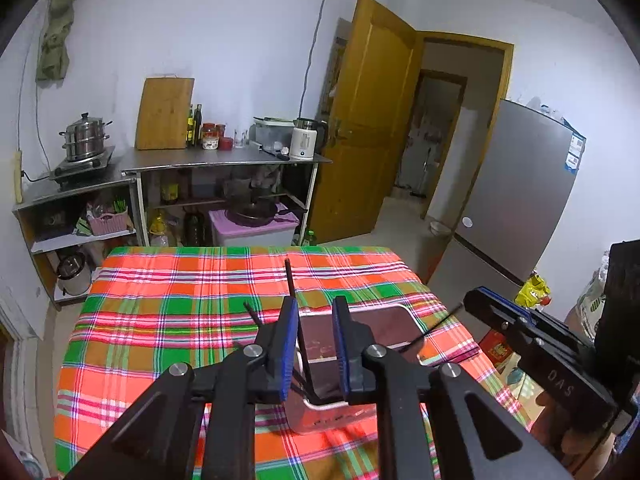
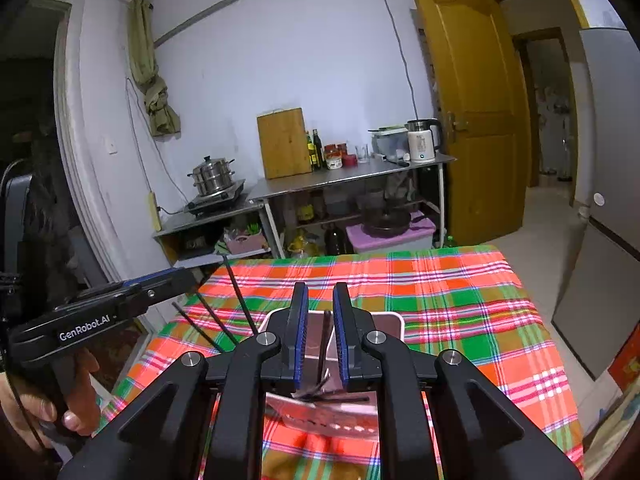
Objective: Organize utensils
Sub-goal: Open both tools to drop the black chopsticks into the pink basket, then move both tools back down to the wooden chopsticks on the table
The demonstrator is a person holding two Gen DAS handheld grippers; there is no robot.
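Three chopsticks [image 2: 240, 300] visible beside left tongs [image 2: 188, 276].

The left claw [image 1: 315, 350] hides the near ends of the chopsticks [image 1: 290, 278] and most of the metal container [image 1: 394, 330].

Container [image 1: 394, 322] on table [image 1: 168, 320] w/ chopsticks [image 1: 289, 280] in it; counter [image 1: 224, 160] behind, fridge [image 1: 520, 208] right
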